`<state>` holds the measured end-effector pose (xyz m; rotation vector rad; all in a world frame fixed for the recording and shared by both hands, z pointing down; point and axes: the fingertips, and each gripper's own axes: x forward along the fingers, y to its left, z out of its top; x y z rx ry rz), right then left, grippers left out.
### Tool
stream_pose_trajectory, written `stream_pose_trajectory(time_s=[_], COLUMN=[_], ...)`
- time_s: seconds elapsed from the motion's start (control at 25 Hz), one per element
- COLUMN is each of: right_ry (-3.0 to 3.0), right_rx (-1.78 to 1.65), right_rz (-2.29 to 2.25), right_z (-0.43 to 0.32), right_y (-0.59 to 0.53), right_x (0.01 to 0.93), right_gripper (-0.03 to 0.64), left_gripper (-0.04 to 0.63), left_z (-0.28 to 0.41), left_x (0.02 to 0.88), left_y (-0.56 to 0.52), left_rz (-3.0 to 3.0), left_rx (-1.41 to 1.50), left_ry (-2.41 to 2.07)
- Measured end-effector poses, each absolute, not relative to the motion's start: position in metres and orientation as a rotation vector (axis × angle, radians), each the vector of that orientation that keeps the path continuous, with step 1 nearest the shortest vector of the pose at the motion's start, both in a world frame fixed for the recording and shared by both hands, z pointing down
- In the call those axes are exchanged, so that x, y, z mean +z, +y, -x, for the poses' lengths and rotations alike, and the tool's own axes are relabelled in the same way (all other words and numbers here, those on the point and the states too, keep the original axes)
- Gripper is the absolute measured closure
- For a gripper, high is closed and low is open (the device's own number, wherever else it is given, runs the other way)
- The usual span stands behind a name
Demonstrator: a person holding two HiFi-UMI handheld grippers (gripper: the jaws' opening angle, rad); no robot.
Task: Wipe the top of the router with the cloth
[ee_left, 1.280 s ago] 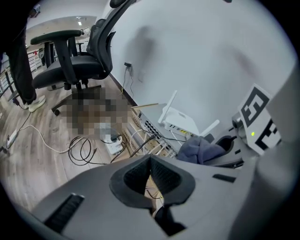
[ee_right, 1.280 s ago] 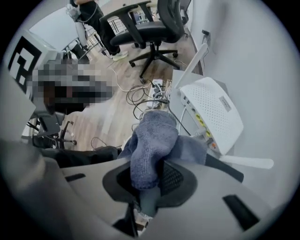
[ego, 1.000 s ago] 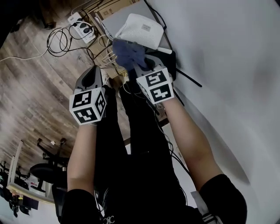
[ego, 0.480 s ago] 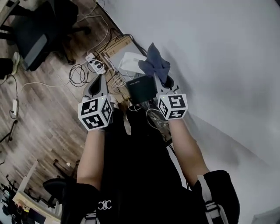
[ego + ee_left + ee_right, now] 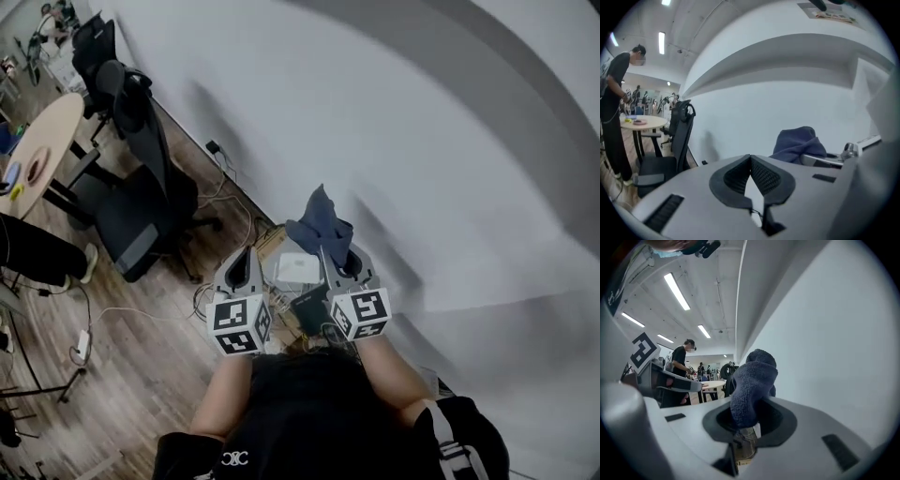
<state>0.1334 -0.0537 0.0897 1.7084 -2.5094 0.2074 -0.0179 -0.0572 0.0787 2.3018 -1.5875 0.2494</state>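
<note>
My right gripper (image 5: 330, 247) is shut on a dark blue cloth (image 5: 320, 223), which sticks up out of the jaws in front of the white wall. In the right gripper view the cloth (image 5: 752, 380) bulges up from between the jaws of the right gripper (image 5: 748, 419). The small white router (image 5: 298, 267) lies far below on the floor, between the two grippers, and the cloth is clear of it. My left gripper (image 5: 241, 257) is held beside the right one. In the left gripper view the left gripper (image 5: 751, 160) is shut on nothing, with the cloth (image 5: 797, 143) to its right.
A black box (image 5: 309, 307) and a cardboard box (image 5: 270, 240) sit by the router against the white wall (image 5: 422, 141). Black office chairs (image 5: 141, 211) and a round table (image 5: 37, 150) stand at left, cables (image 5: 89, 337) trail over the wood floor, and a person (image 5: 613, 103) stands by the table.
Both grippers and the cloth have lifted away from the router, which now looks small and far below. The view has swung up to the wall and the room.
</note>
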Motion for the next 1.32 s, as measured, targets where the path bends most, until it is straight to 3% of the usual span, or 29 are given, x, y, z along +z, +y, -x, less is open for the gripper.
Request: stream_pose_trajectory(time_s=[0.44, 1.32], right_ry=[-2.660, -2.763], right_rx=[0.029, 0.008], right_rz=[-1.742, -1.567], right_z=[-0.138, -0.109], right_y=[-0.057, -0.084], right_x=[-0.044, -0.048], right_gripper=[0.568, 0.568], left_gripper=[0.592, 0.592], left_z=[0.003, 0.014], left_x=[-0.058, -0.052], left_y=[-0.042, -0.060], left_rz=[-2.476, -2.398], left_rx=[0.143, 0.163], left_ry=[-1.751, -1.834])
